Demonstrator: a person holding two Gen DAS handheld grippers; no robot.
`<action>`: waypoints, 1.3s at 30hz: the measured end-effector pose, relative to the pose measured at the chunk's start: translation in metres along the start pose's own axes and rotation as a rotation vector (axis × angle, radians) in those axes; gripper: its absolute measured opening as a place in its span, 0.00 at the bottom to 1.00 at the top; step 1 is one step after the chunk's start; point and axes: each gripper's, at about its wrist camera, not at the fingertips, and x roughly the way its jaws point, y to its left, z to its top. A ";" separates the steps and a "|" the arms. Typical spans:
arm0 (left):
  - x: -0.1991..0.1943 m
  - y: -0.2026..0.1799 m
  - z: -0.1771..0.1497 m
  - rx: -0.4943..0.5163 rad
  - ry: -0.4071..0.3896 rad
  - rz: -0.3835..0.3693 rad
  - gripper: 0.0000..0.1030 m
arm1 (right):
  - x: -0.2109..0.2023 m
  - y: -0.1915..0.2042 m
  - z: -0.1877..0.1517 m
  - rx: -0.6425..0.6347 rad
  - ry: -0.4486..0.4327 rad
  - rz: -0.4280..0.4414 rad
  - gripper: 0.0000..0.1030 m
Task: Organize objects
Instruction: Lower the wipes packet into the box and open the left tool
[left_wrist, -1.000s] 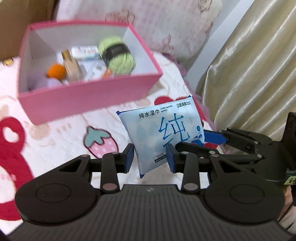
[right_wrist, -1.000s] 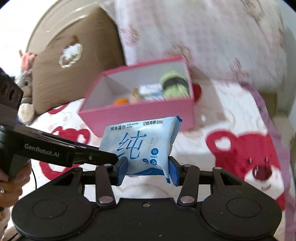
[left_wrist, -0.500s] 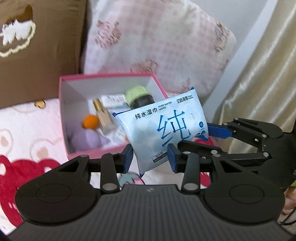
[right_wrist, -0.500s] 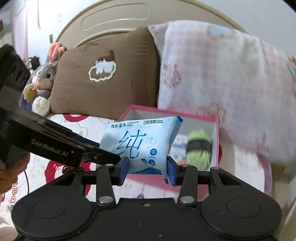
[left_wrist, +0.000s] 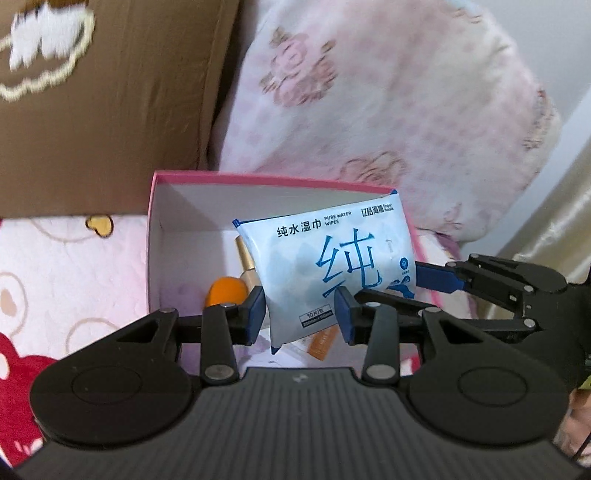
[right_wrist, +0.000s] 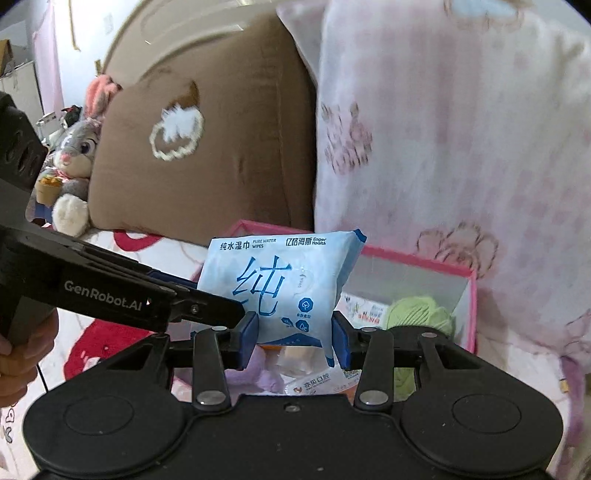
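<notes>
A light blue pack of wet wipes (left_wrist: 328, 266) hangs over the open pink box (left_wrist: 258, 181). Both grippers are shut on it: my left gripper (left_wrist: 301, 314) grips its lower end, and my right gripper (right_wrist: 295, 334) grips the opposite end of the pack (right_wrist: 280, 284). In the left wrist view the right gripper's fingers (left_wrist: 439, 278) come in from the right. Inside the box lie an orange ball (left_wrist: 225, 291), a gold-capped bottle (left_wrist: 245, 258), green yarn (right_wrist: 421, 314) and small packets (right_wrist: 317, 384).
The pink box (right_wrist: 469, 306) sits on a bear-print bedspread (left_wrist: 66, 266). A brown pillow (left_wrist: 110, 110) and a pink floral pillow (left_wrist: 369, 110) stand behind it. A plush rabbit (right_wrist: 77, 155) sits at far left. A gold curtain (left_wrist: 554, 229) hangs at right.
Both grippers have carried the wipes pack forward from in front of the box to over its open top. The box now lies right under the pack.
</notes>
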 end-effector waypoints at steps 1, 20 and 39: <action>0.009 0.003 0.000 -0.006 0.009 0.009 0.38 | 0.009 -0.004 -0.002 0.011 0.013 0.004 0.46; 0.093 0.029 -0.001 -0.093 0.091 0.036 0.36 | 0.088 -0.027 -0.017 0.147 0.182 -0.097 0.47; 0.057 -0.003 -0.001 0.083 0.063 0.109 0.46 | 0.037 -0.003 -0.044 0.070 0.021 -0.243 0.40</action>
